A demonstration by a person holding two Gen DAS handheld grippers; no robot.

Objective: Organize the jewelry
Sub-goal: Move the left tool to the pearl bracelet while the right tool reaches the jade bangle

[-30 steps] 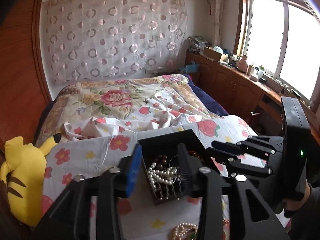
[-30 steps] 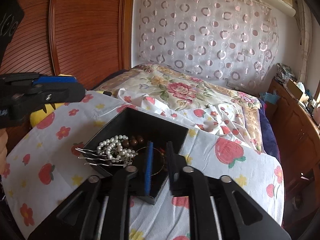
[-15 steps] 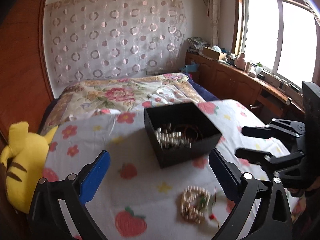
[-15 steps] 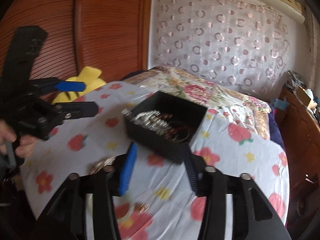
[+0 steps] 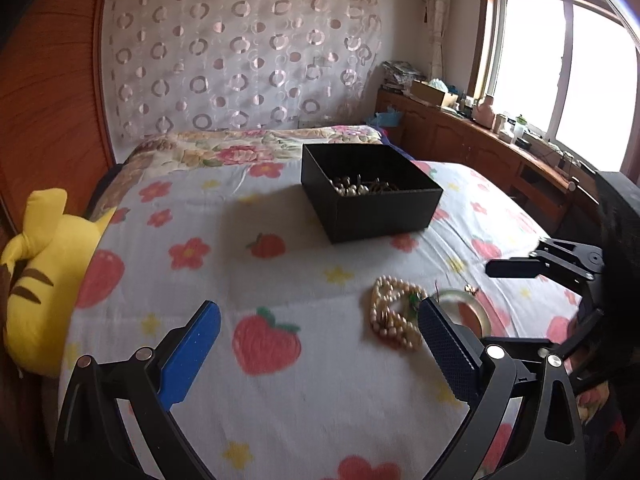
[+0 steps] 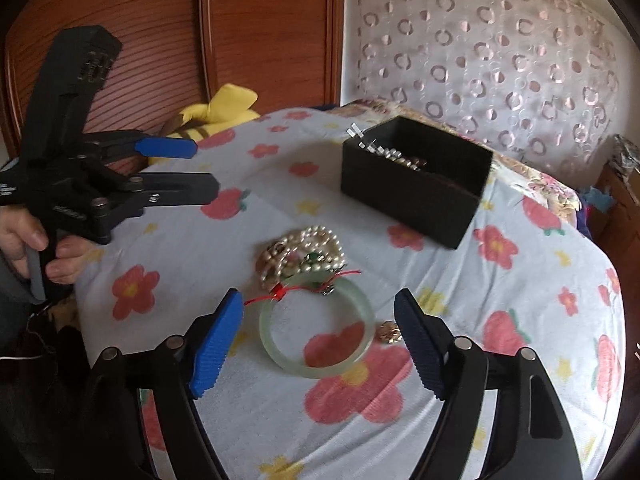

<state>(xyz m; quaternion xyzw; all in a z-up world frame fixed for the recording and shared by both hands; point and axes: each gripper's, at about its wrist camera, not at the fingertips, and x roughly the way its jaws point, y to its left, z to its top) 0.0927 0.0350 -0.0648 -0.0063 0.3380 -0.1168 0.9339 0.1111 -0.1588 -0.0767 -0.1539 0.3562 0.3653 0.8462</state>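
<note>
A black open box [image 5: 372, 196] [image 6: 416, 184] stands on the flowered sheet with pearls and other jewelry inside. Nearer lies a loose pile: a pearl necklace [image 5: 390, 314] [image 6: 308, 254], a pale green jade bangle [image 6: 316, 328] [image 5: 464, 312] with a red cord, and a small gold piece [image 6: 390, 332]. My right gripper [image 6: 320, 340] is open and empty, its fingers spread either side of the bangle, just short of it. My left gripper [image 5: 320, 352] is open and empty, with the pearls by its right finger; it also shows in the right wrist view [image 6: 188, 168].
A yellow plush toy [image 5: 44, 280] [image 6: 216, 116] lies at the bed's left edge beside a wooden headboard [image 6: 160, 40]. A floral quilt [image 5: 248, 148] lies beyond the box. A wooden counter [image 5: 480, 136] with clutter runs under the window at right.
Both grippers have pulled back from the box toward the near side of the bed and opened wide. The loose jewelry pile has come into view between them.
</note>
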